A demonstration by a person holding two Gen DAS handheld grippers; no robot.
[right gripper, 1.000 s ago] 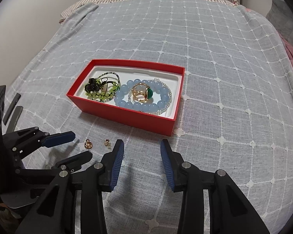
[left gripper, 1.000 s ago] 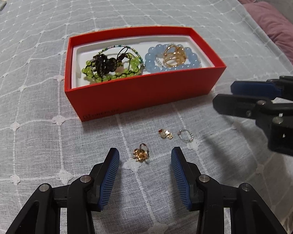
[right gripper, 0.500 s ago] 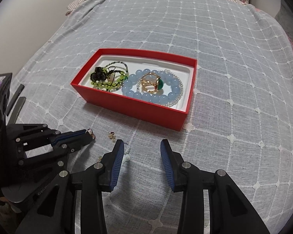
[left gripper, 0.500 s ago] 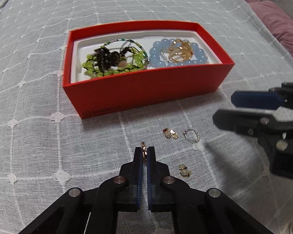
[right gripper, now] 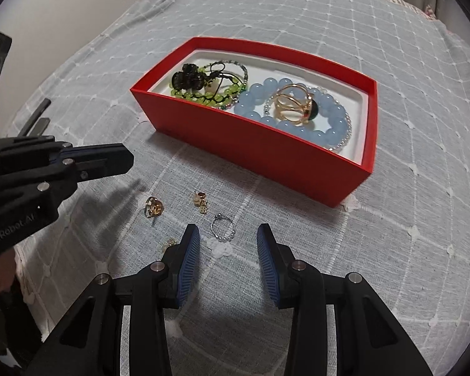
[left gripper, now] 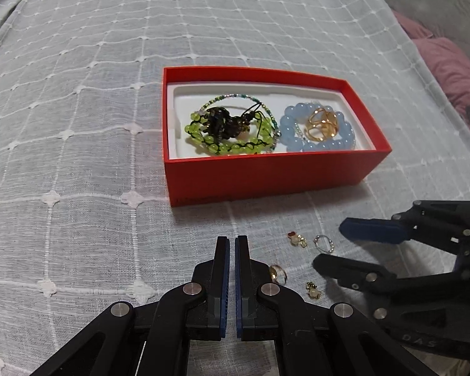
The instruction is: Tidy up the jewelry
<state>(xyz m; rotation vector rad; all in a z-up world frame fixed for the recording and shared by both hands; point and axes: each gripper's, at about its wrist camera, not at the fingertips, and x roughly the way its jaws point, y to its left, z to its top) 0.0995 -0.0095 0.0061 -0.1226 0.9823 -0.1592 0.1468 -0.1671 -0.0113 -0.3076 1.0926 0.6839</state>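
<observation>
A red box (left gripper: 266,175) (right gripper: 266,153) on the bedspread holds a green bead bracelet (left gripper: 228,131), a blue bead bracelet (left gripper: 316,128) and a big gold ring (right gripper: 294,106). In front of it lie a gold ring (left gripper: 278,273) (right gripper: 153,206), a small gold charm (left gripper: 297,238) (right gripper: 200,202), a silver beaded ring (left gripper: 323,243) (right gripper: 223,228) and a gold earring (left gripper: 312,291). My left gripper (left gripper: 232,244) (right gripper: 125,159) is shut and empty, just left of the gold ring. My right gripper (right gripper: 228,244) (left gripper: 335,244) is open, with the silver ring just ahead of its fingertips.
The grey checked bedspread (left gripper: 78,125) covers the whole surface. A purple pillow (left gripper: 448,69) lies at the far right. Dark flat objects (right gripper: 36,119) lie near the bed's left edge.
My left gripper closed at the gold ring, then rose and shifted left; the ring still lies on the cloth. My right gripper moved forward and down toward the silver ring.
</observation>
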